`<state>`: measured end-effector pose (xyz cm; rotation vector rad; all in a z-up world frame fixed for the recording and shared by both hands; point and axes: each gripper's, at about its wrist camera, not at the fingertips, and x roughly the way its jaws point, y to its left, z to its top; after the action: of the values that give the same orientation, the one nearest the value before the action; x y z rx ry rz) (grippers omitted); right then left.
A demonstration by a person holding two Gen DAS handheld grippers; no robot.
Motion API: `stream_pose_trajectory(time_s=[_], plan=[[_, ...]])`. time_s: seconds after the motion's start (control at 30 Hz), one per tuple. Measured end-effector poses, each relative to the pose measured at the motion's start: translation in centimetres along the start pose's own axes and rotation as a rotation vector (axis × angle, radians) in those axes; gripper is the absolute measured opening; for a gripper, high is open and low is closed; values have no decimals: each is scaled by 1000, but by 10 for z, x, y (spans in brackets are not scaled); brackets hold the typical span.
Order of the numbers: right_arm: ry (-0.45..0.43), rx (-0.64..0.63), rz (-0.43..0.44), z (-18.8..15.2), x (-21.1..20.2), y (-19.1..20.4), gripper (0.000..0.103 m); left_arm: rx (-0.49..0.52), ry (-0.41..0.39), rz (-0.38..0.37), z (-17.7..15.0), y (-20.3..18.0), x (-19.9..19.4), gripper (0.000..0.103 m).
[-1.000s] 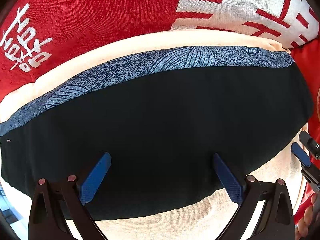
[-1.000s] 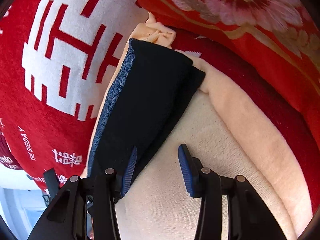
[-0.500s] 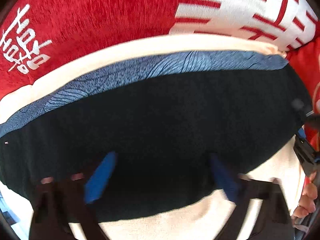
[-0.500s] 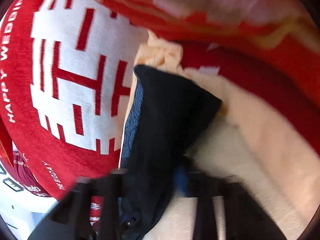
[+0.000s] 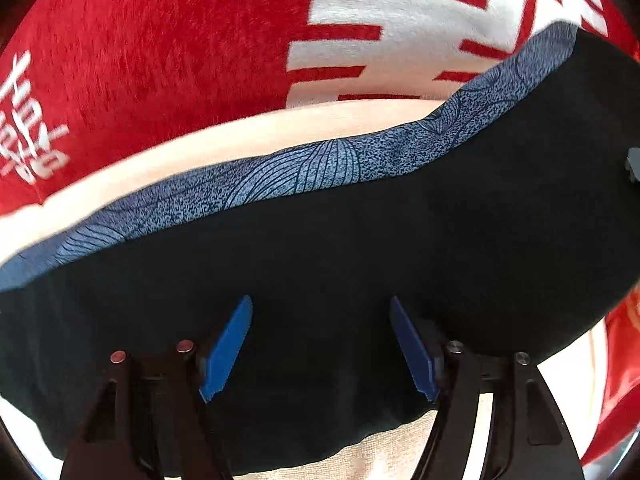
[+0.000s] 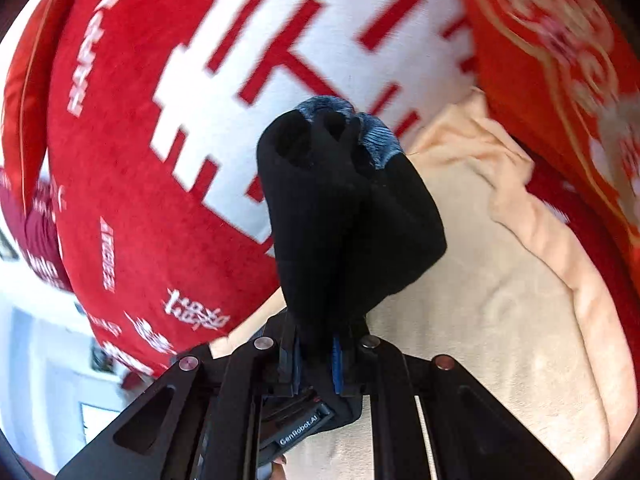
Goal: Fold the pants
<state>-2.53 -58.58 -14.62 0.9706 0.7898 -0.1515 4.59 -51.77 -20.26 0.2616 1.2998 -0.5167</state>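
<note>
The pants (image 5: pixel 360 248) are dark navy with a blue patterned band (image 5: pixel 304 168) along the far edge. They lie folded lengthwise on a cream blanket (image 5: pixel 248 136). My left gripper (image 5: pixel 322 344) is open, its blue fingers (image 5: pixel 228 344) resting over the near part of the dark cloth. My right gripper (image 6: pixel 314 360) is shut on one end of the pants (image 6: pixel 348 216), which bunches up and rises in front of it, lifted off the blanket (image 6: pixel 500 280).
A red cushion with white lettering (image 5: pixel 168 52) stands behind the pants and also shows in the right wrist view (image 6: pixel 168 208). A red floral quilt (image 6: pixel 560 60) lies at the right. The right gripper's tip (image 5: pixel 634 166) peeks in at the left view's right edge.
My right gripper has closed on the end of the pants and lifted it, so the right end now rises. My left gripper's fingers have narrowed somewhat and moved forward over the cloth.
</note>
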Motion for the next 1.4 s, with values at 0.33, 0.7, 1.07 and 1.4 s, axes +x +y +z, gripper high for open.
stream_pose_trajectory(time_s=[0.33, 0.7, 1.07, 1.4], plan=[[80, -405, -184, -48, 27, 123, 13, -52, -16, -62, -10, 85, -48, 74], [316, -1195, -729, -266, 205, 202, 42, -226, 17, 145, -61, 287, -89, 88], [408, -175, -74, -176, 123, 152, 49, -205, 8, 19, -61, 258, -83, 88], [447, 358, 83, -193, 165, 90, 48, -182, 97, 67, -93, 235, -51, 88]])
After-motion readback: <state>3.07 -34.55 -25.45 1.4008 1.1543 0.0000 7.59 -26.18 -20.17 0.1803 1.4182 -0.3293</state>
